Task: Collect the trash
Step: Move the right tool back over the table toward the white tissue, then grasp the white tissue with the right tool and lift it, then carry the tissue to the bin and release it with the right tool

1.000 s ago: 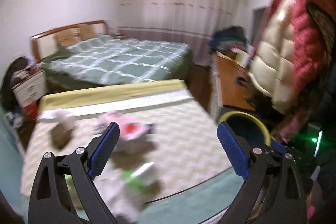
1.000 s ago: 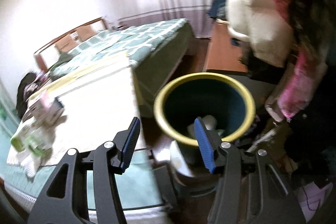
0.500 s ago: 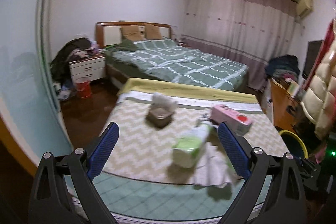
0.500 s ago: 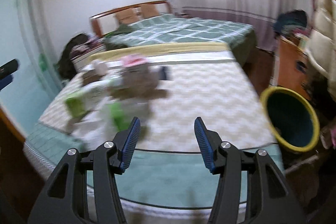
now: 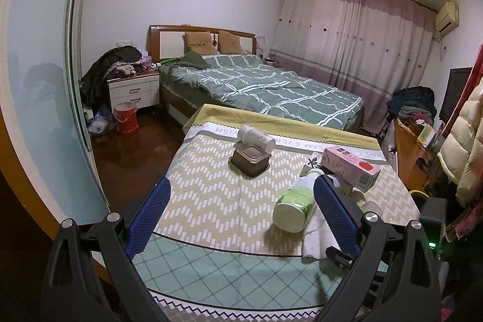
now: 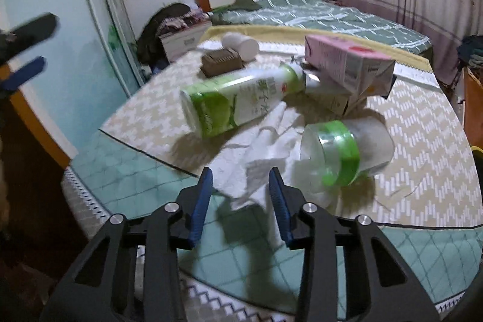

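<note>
Currently I am closing the right gripper around the crumpled white tissue; jaws not yet pinching. Soft, light: grip the near fold.

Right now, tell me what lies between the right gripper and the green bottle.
A crumpled white tissue lies between the right gripper, whose jaws are closing with nothing pinched yet, and the green bottle; the right wrist view shows it.

The left tongs point forward and somewhat down, blue pads spread wide with nothing clamped. The right tongs tilt down more steeply, jaws closing; in the right wrist view the left tongs show blurred at 9 o'clock.
</note>
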A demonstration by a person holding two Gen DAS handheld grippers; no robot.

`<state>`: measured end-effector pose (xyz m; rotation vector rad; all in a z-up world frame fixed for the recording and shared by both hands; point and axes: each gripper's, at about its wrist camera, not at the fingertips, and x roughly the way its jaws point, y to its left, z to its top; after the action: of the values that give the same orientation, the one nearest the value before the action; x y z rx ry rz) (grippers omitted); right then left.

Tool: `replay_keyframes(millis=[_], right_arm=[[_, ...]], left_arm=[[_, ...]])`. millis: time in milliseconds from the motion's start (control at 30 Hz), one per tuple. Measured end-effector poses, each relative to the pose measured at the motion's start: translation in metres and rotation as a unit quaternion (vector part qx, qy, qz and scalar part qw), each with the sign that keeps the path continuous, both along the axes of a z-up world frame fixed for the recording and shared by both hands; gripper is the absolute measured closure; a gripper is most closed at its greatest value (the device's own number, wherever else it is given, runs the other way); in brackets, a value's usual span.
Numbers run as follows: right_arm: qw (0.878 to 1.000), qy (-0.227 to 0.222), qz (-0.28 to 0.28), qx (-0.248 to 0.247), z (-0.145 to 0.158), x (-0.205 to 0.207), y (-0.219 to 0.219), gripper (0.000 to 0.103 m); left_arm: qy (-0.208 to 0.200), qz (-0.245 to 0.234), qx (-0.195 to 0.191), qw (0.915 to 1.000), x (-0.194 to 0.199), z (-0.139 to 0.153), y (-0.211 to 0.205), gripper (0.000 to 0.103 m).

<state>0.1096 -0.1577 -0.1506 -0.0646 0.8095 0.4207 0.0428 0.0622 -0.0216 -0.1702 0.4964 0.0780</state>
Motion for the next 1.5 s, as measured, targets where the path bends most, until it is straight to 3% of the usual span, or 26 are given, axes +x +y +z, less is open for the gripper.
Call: replay_keyframes(millis=[133, 200, 300, 467, 1067, 1300, 1500], right_arm=[[1.000, 0.016, -0.008, -0.013, -0.011, 0.014, 0.001, 0.066], [1.000, 0.016, -0.010, -0.017, -0.015, 0.017, 0.001, 0.086], [1.000, 0.019, -0.008, -0.011, -0.017, 0.018, -0.002, 0.098], [1.000, 0.007, 0.002, 0.009, -0.004, 0.012, -0.007, 0.099], [0.988, -0.068, 0.035, 0.130, 0.103, -0.020, -0.048, 0.099], [0.982, -0.128, -0.007, 0.140, 0.142, -0.028, -0.087, 0.099], [0.978, -0.137, -0.078, 0.137, 0.143, -0.025, -0.138, 0.099]], left_arm=[[0.007, -0.003, -0.003, 1.0000, 0.005, -0.006, 0.000, 0.009], [0.010, -0.004, -0.005, 0.9999, 0.007, -0.009, 0.000, 0.009], [0.013, -0.004, -0.005, 0.9999, 0.010, -0.011, 0.000, 0.009], [0.016, -0.005, -0.005, 0.9998, 0.012, -0.012, -0.001, 0.009], [0.016, -0.015, 0.001, 0.9998, 0.013, -0.014, -0.007, 0.009], [0.025, -0.027, 0.003, 0.9993, 0.017, -0.019, -0.014, 0.009], [0.038, -0.043, 0.001, 0.9984, 0.027, -0.026, -0.024, 0.009]])
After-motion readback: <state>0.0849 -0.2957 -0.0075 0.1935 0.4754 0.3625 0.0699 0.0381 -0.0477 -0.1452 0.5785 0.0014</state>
